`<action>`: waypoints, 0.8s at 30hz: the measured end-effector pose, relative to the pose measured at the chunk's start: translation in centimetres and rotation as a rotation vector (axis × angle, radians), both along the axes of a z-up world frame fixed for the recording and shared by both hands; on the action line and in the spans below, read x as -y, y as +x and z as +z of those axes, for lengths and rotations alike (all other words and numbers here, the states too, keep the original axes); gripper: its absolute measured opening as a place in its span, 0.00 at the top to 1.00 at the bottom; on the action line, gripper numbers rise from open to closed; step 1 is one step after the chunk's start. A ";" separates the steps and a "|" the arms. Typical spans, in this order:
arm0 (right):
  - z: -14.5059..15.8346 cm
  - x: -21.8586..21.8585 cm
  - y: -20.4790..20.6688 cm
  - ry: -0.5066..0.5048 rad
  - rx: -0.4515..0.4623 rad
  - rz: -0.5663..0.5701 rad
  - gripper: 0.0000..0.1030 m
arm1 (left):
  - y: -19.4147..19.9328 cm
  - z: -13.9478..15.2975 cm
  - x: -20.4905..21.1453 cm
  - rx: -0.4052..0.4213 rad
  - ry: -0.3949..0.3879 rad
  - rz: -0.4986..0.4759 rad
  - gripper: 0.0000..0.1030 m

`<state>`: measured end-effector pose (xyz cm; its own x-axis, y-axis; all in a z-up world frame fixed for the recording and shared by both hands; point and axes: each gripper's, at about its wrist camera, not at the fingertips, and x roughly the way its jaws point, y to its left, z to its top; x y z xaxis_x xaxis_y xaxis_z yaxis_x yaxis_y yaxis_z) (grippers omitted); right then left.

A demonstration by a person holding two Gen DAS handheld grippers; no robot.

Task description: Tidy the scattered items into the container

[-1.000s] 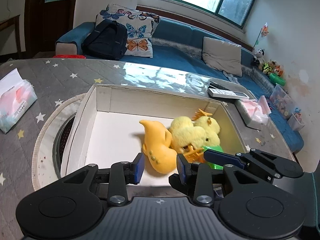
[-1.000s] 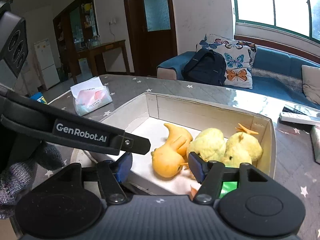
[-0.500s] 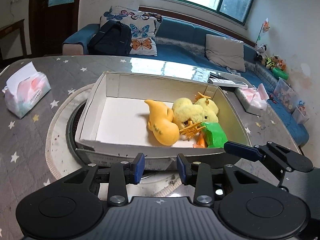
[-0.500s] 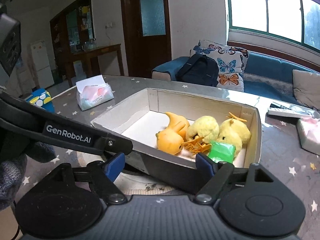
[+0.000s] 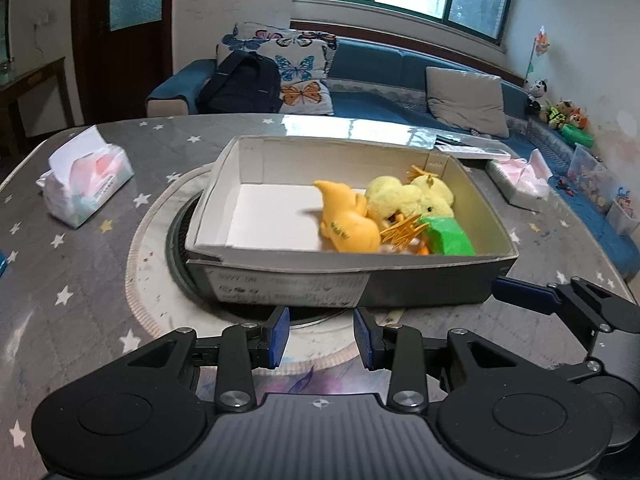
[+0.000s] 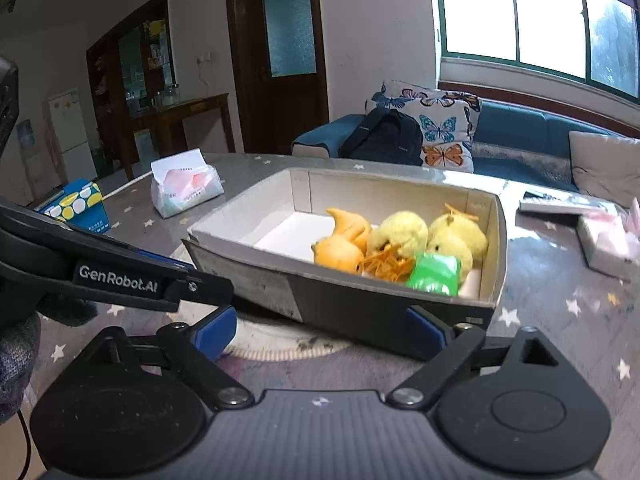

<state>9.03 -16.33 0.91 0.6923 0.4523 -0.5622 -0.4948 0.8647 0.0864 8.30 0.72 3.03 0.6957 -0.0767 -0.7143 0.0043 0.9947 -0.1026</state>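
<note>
A: From the left wrist, what shows?

B: The left gripper [image 5: 320, 336] hangs over the starred worktop [image 5: 92, 280], just short of the near wall of the cardboard box [image 5: 352, 268]. Its jaws are opening, partly apart, with nothing between them. Inside the box, toward its right end, lie an orange soft toy [image 5: 348, 222], two yellow plush chicks [image 5: 408, 200] and a green packet [image 5: 448, 236], all bunched together. A tissue pack [image 5: 86, 178] sits well left of the box.

A: And from the right wrist?

B: The right gripper [image 6: 320, 330] is opening too, already spread wide and empty. The box [image 6: 496, 240] stands just past its fingertips, the same toys crowded at its far right end, the green packet [image 6: 434, 274] nearest. The left gripper's black arm crosses the left edge.
</note>
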 end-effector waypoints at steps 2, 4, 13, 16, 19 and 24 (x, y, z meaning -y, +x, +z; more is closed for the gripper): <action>-0.4 0.0 -0.3 -0.002 -0.010 -0.003 0.09 | -0.3 -0.3 0.0 -0.006 0.007 0.003 0.63; -0.7 -0.2 -0.7 -0.007 -0.017 -0.008 0.08 | -0.7 -0.7 0.2 -0.009 0.017 0.002 0.63; -1.6 -0.7 -2.1 -0.010 -0.039 -0.022 0.03 | -1.8 -2.0 0.3 -0.031 0.033 0.025 0.64; -2.0 -0.6 -2.3 -0.007 -0.056 -0.037 0.03 | -2.1 -2.2 0.1 -0.031 0.029 0.034 0.64; -2.4 -0.6 -2.5 -0.008 -0.076 -0.050 0.03 | -2.4 -2.4 0.0 -0.038 0.030 0.040 0.64; -2.8 -1.0 -3.0 -0.011 -0.085 -0.055 0.00 | -2.9 -2.7 -0.1 -0.046 0.040 0.043 0.64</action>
<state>6.04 -15.38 -1.90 0.6652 0.4087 -0.6249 -0.4381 0.8913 0.1165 5.42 0.80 0.34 0.6642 -0.0183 -0.7474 -0.0419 0.9972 -0.0617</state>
